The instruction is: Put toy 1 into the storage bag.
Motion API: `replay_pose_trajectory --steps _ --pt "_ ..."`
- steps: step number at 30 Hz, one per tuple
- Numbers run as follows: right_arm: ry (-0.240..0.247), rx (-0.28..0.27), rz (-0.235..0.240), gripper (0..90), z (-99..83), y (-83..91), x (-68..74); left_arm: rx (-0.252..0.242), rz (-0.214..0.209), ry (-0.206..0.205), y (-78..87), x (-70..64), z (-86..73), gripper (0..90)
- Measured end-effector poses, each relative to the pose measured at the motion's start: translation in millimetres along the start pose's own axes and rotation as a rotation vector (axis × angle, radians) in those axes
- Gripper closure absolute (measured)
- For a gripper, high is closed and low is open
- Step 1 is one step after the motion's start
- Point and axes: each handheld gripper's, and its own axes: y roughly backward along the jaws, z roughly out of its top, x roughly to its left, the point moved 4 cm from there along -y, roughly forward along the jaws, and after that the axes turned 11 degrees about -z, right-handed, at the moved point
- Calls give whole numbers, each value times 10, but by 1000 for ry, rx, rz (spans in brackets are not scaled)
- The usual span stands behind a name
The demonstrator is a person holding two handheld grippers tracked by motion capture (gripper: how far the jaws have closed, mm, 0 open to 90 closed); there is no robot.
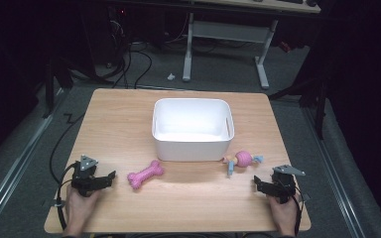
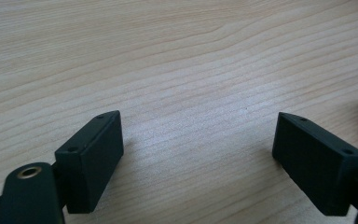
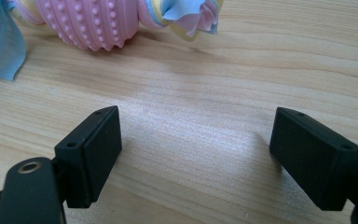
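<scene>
Overhead, pale wooden table (image 1: 129, 124) amid dark room, both grippers' jaws wide apart, empty.

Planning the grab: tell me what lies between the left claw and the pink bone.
Bare wood. In the high view, nothing sits on the table between the left claw and the bone.

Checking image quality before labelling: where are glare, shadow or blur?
High view: table lit, surroundings dark, white bin bright. Left gripper view: wood sharp, soft shadows beside the jaws. Right gripper view: pale sheen on the wood, knobbly pink toy slightly soft.
</scene>
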Motion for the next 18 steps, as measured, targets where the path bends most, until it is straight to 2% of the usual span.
replay_pose_trajectory --steps 13,18 --pt "-9 -4 -6 194 0 2 -5 2 4 1 34 0 -30 151" --pt "-11 -4 -8 198 1 2 -7 6 -20 -3 58 -11 -41 156"
